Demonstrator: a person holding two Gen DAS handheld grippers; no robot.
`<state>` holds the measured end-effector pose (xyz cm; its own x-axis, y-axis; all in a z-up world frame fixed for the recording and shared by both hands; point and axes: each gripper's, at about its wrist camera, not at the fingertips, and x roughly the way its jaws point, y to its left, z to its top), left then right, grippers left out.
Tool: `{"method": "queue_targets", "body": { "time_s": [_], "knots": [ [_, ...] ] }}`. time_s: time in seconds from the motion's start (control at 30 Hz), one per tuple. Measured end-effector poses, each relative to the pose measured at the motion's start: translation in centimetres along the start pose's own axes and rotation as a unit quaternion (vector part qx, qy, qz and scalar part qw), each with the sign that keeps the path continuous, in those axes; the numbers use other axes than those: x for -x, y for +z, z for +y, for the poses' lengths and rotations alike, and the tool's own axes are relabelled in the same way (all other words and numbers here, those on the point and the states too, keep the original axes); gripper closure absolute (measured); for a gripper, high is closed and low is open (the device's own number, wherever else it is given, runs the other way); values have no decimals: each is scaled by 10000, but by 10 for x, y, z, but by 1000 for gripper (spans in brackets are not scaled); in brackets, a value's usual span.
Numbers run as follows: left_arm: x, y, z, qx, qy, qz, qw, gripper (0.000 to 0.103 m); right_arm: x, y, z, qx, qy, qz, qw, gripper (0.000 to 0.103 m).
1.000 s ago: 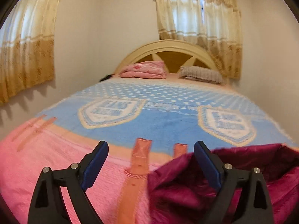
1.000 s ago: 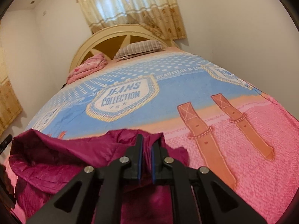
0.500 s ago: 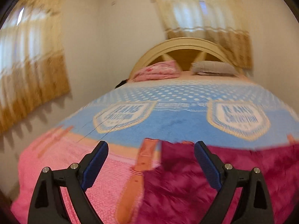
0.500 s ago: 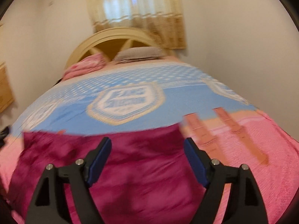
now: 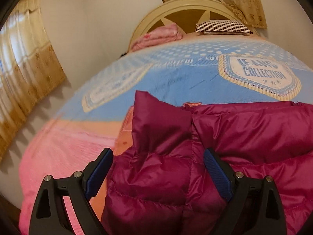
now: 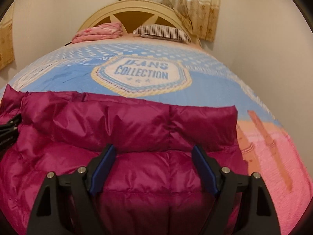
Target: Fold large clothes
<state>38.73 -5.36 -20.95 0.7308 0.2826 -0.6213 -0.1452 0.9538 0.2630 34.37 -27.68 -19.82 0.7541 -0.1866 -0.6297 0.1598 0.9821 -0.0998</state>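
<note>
Left tongs [image 5: 158, 173] stand wide at 6 o'clock of their view, holding nothing, the blue pads [image 5: 217, 174] apart with the jacket [image 5: 244, 133] showing between and beyond them. Right tongs [image 6: 152, 168] are likewise wide and empty, poised over the quilted cloth. The jacket is a magenta puffer, spread flat across the near end of the bed [image 6: 273, 156], on the pink band of the bedspread and reaching onto the blue. In the left view a flap, perhaps a collar or a folded corner, stands up toward 12 o'clock from the tongs; in the right view the far edge runs straight from 9 to 2 o'clock.

Judging by its sheen and puffed panels, the jacket should be light, soft and springy, with a slick shell that may slide out of a shallow pinch and puff back after a fold. A deep bite on a stitched seam or the hem edge, one corner per tongs, looks safest; the raised flap offers the left an easy hold.

Farther off lies the "Jeans Collection" badge [image 6: 141, 74], then at 12 o'clock a striped pillow [image 6: 162, 31] and a pink bundle [image 6: 97, 32] beside it, against the headboard [image 6: 135, 8], with curtains [image 6: 176, 0] behind
</note>
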Motion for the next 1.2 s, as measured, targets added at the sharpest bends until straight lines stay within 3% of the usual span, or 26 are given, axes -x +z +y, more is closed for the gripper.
{"method": "queue_targets", "body": {
  "time_s": [0.3,0.6,1.2],
  "knots": [
    [-18,-3,-8,-64,-111,329,9994,1,-7,-7,-13,-457,82,150,9988,16],
    [-25,-3,-13,-174,-21,521,9985,1,-20,-8,-12,-456,-1,431,9980,13],
    [-26,-5,-14,-256,69,554,9981,1,-37,-8,-16,-515,-23,809,9954,7]
  ]
}}
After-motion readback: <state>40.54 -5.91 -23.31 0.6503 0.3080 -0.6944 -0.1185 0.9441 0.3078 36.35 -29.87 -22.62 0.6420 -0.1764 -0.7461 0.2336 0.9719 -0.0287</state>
